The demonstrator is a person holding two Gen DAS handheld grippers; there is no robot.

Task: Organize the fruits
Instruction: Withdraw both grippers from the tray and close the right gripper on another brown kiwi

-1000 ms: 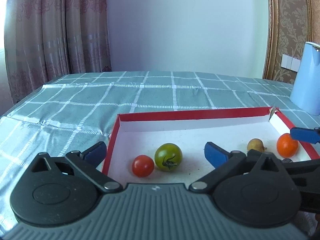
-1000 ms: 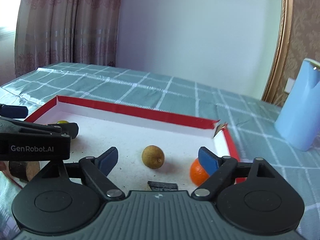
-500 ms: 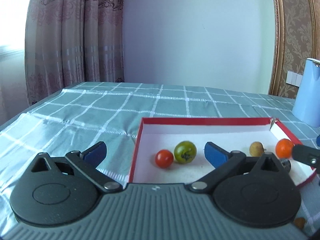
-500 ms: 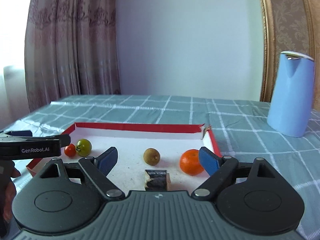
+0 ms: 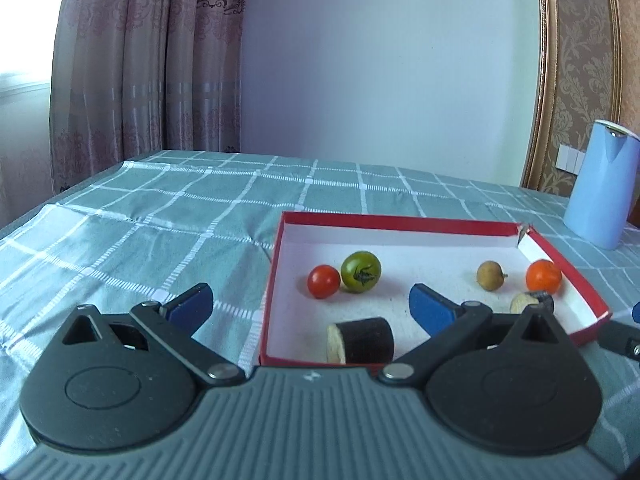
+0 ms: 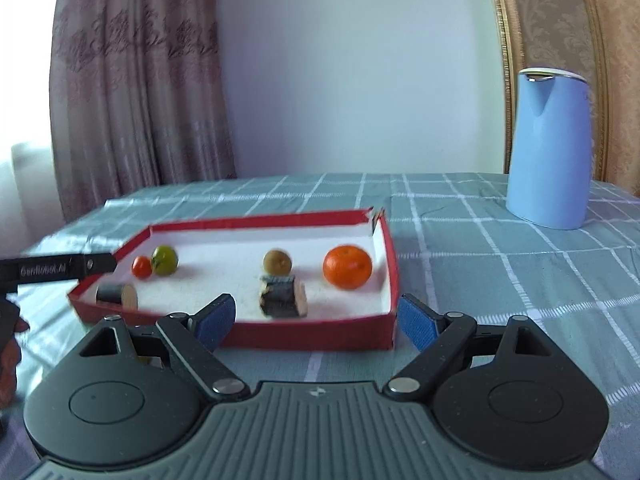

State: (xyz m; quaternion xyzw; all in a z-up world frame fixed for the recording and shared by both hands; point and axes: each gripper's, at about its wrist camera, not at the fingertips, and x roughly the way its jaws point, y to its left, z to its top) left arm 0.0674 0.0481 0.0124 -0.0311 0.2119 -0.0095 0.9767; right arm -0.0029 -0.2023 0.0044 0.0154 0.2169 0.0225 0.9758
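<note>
My left gripper (image 5: 308,306) hangs with its blue fingers spread wide and holding nothing, low in the frame in front of the red tray (image 5: 404,224). My right gripper (image 6: 316,318) is likewise wide apart and empty, at the tray's near wall. Inside the tray, left of centre, a red tomato (image 5: 323,281) touches a green tomato (image 5: 361,271). Toward the right sit a small brown fruit (image 5: 489,276), perhaps a longan, and an orange (image 5: 543,276). A dark cut piece (image 5: 360,340) lies near the front wall; another (image 6: 283,301) sits mid-tray in the blurred right view. A blue kettle (image 6: 550,148) stands at the right on the checked cloth (image 5: 160,216).
</note>
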